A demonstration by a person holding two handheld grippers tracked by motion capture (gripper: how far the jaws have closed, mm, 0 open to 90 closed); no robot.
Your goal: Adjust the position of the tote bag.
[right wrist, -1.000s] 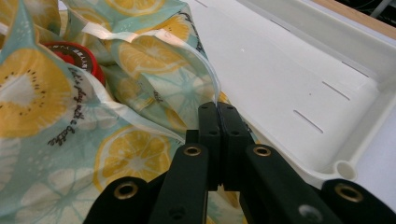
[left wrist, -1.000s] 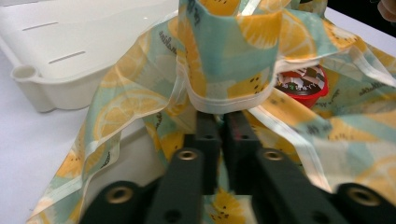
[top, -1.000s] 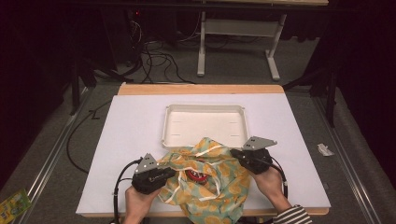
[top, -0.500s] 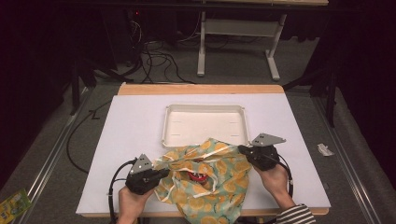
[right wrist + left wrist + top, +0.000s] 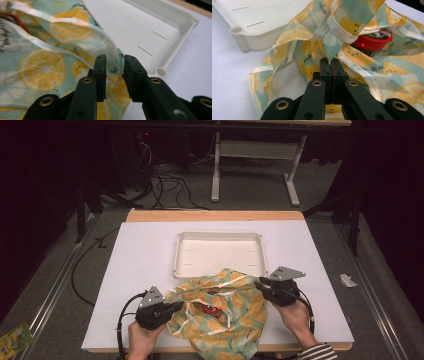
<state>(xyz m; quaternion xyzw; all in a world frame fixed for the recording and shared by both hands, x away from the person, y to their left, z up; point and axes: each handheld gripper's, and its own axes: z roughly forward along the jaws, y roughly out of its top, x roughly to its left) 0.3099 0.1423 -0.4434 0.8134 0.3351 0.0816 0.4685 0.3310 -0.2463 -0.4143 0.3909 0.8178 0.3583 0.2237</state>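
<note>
Room, high view: dark lab floor, loose cables and a white frame stand beyond a white counter [image 5: 140,270] with a wooden far edge.
Tray, high view: white tray [image 5: 218,251], empty, at the middle of the counter, just beyond the cloth.
Cloth, high view: lemon-print cloth [image 5: 222,312] bunched at the near edge between both hands, far corner lapping the tray rim, near part hanging over the counter edge.
Lid, high view: red-rimmed jar lid [image 5: 213,301] showing through the opening in the middle of the cloth.
Grippers, high view: left hand-held gripper [image 5: 172,306] at the cloth's left edge, right hand-held gripper [image 5: 258,285] at its right edge; about equally close to the jar, one on each side.
Left gripper view: left hand-held gripper [image 5: 332,65] clamped tight on a fold of the cloth [image 5: 287,47]; jar lid [image 5: 372,40] ahead and to the right, near; tray [image 5: 249,27] off to the upper left.
Right gripper view: right hand-held gripper [image 5: 115,67] narrow but not closed, a visible gap between the jaws, the cloth [image 5: 42,65] edge standing in that gap; firmness of grip impossible to tell; tray [image 5: 170,32] ahead to the right.
Judgement: cloth stretched left to right between the two grippers, jar midway; likely next a closing of the right jaws on the hem.
</note>
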